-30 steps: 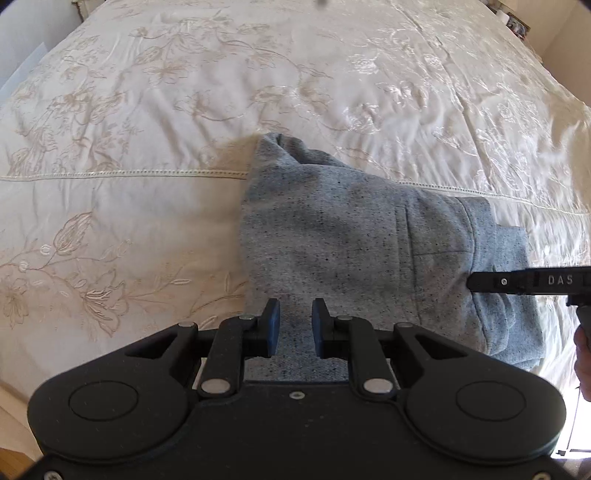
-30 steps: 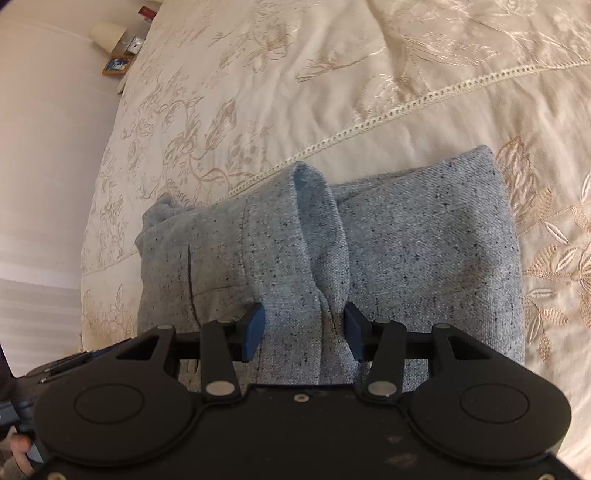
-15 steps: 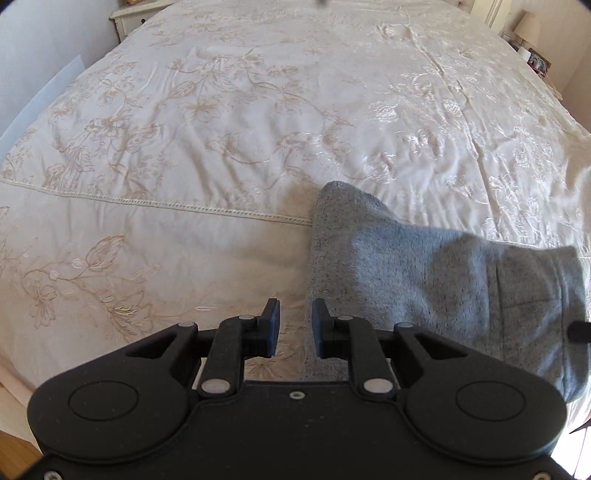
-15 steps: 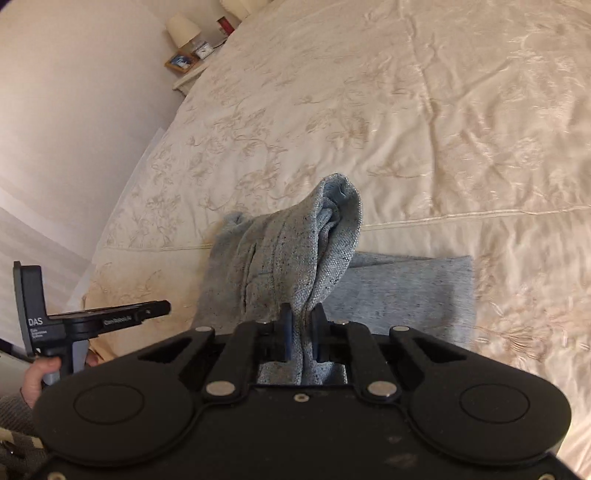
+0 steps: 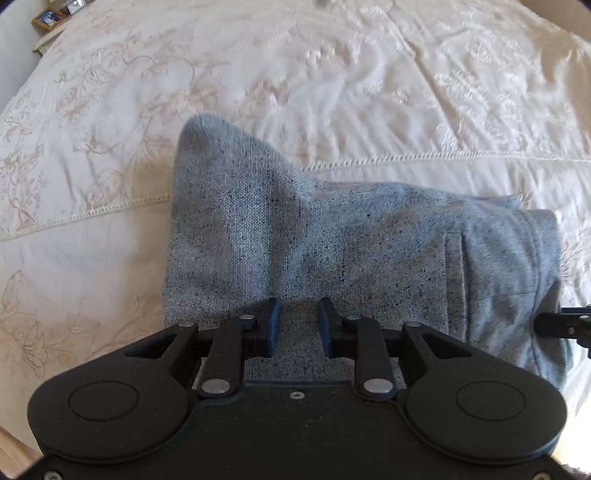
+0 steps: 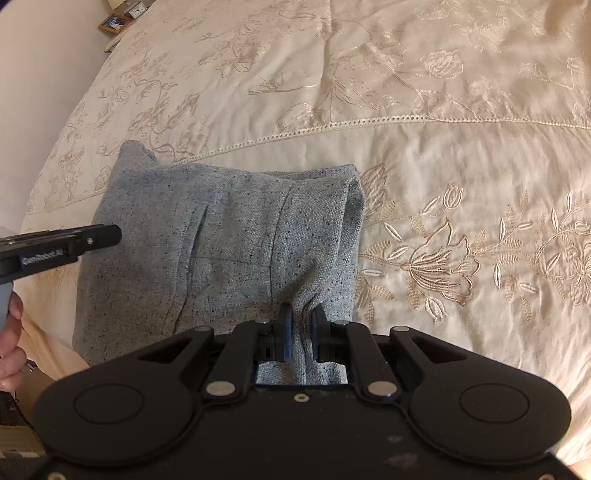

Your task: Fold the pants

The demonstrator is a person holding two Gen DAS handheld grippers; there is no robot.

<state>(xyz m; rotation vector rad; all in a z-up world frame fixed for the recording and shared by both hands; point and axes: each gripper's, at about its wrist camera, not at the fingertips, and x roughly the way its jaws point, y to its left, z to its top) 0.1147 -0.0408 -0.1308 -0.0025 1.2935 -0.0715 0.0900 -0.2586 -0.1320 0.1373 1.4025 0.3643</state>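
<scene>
The right gripper [image 6: 300,334] fingers pinch the pants [image 6: 221,243] edge to steer the fold; the left gripper [image 5: 297,325] fingers hover open above the cloth.

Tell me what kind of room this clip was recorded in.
Most likely a home bedroom. The grey pants lie on a bed under a cream embroidered bedspread, and a framed photo stands on what looks like a bedside table at the far corner.

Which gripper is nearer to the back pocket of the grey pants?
Right. The right gripper is clamped on the pants just beside the back pocket. The left gripper hangs open over the other half of the folded pants, apart from the pocket.
</scene>
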